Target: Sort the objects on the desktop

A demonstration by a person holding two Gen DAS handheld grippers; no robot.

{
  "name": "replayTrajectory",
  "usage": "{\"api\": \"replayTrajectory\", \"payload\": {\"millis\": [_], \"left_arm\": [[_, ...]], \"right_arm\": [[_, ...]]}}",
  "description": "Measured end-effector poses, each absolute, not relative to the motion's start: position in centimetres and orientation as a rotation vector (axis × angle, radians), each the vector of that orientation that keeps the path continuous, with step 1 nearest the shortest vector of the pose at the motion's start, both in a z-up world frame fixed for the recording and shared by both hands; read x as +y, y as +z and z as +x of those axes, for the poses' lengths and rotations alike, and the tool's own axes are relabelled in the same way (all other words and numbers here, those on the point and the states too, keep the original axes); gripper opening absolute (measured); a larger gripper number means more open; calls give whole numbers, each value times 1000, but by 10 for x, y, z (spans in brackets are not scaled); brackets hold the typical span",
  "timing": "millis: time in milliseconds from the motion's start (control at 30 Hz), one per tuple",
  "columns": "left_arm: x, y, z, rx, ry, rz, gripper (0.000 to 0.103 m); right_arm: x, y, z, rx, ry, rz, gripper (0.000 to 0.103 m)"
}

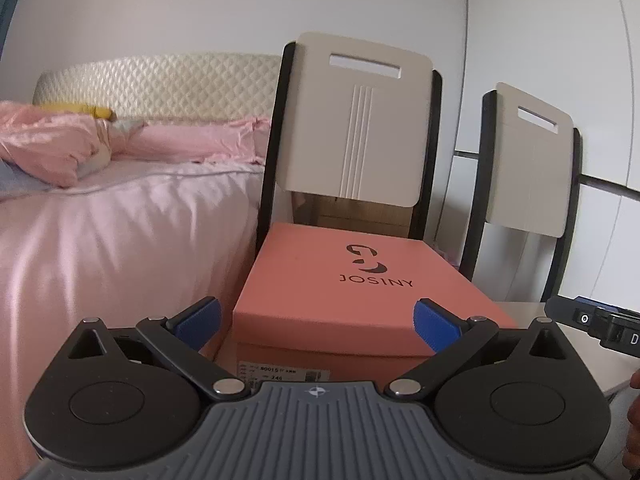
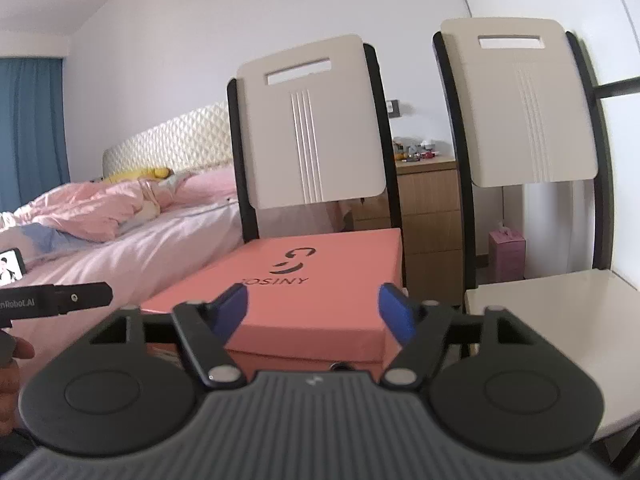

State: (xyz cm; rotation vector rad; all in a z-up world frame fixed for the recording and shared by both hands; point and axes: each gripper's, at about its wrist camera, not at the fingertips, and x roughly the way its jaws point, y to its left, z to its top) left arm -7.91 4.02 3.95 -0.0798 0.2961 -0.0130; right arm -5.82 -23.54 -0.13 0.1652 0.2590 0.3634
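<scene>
Filling the left of both views, the bed (image 1: 120, 216) runs off-frame. Two chairs (image 2: 312, 120) stand right of it; the near-left seat lies hidden under the salmon JOSINY shoebox (image 1: 360, 280). Left gripper (image 1: 318, 322) and right gripper (image 2: 314, 312) hover level before it, fingers (image 1: 200, 320) apart, empty.

white walls (image 2: 200, 40) | pink bed (image 1: 100, 232) | two chairs (image 2: 312, 128) | blue curtain (image 2: 28, 128)

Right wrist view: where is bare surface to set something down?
The white seat of the right-hand chair is bare, bordered by the orange shoebox on its left. That shoebox fills the left-hand chair's seat; only its flat lid is free.
</scene>
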Motion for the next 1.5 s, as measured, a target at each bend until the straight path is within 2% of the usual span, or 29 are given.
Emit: {"api": "replayTrajectory", "payload": {"millis": [67, 233, 600, 1500], "left_arm": [[38, 38, -88, 264, -11, -58, 103], [40, 26, -98, 258, -1, -55, 103], [48, 0, -105, 225, 82, 1, 103], [50, -5, -100, 263, 165, 8, 103]], "right_arm": [[-235, -2, -68, 255, 360, 175, 77], [-227, -3, -85, 222, 341, 138, 88], [-204, -21, -103, 216, 314, 91, 103], [-190, -35, -97, 276, 237, 83, 103]]}}
